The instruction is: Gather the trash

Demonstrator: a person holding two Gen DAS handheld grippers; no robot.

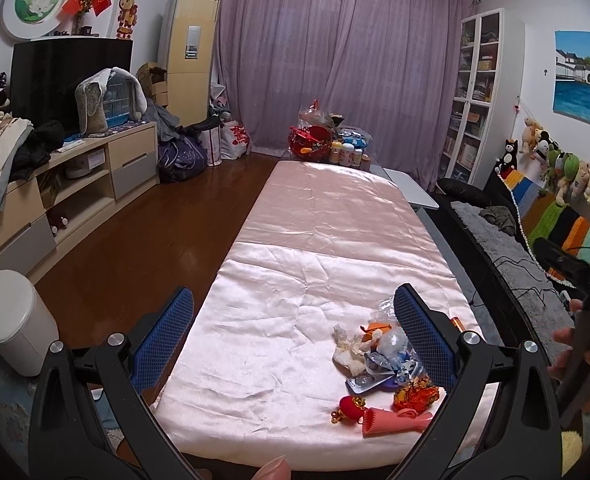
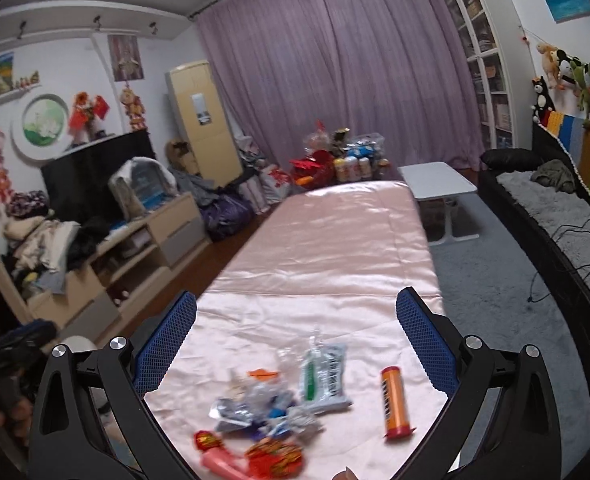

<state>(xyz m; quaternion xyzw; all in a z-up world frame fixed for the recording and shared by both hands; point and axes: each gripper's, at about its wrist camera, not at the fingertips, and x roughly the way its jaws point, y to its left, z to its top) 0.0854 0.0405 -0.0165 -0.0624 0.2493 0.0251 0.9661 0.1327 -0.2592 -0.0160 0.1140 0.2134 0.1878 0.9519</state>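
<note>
A pink satin cloth (image 1: pixel 315 240) covers a long table. Near its front right end lies a pile of trash: a crumpled tissue (image 1: pixel 349 350), clear plastic wrappers (image 1: pixel 391 342), a blister pack (image 1: pixel 365 385), a red-gold wrapper (image 1: pixel 417 394), a pink silicone piece (image 1: pixel 391 420) and a red ornament (image 1: pixel 351 406). The right wrist view adds an orange tube (image 2: pixel 395 402) and a white-green packet (image 2: pixel 325 376) beside the crumpled wrappers (image 2: pixel 255 404). My left gripper (image 1: pixel 294 294) hangs open above the table, left of the pile. Above the pile, my right gripper (image 2: pixel 297 296) is open and empty.
A white lidded bin (image 1: pixel 15 328) stands on the floor left of the table's near end. Bottles and a red basket (image 1: pixel 319 138) crowd the far end. A white side table (image 2: pixel 435 182) and a black couch (image 2: pixel 555 208) lie right; a cluttered TV cabinet (image 1: pixel 75 184) left.
</note>
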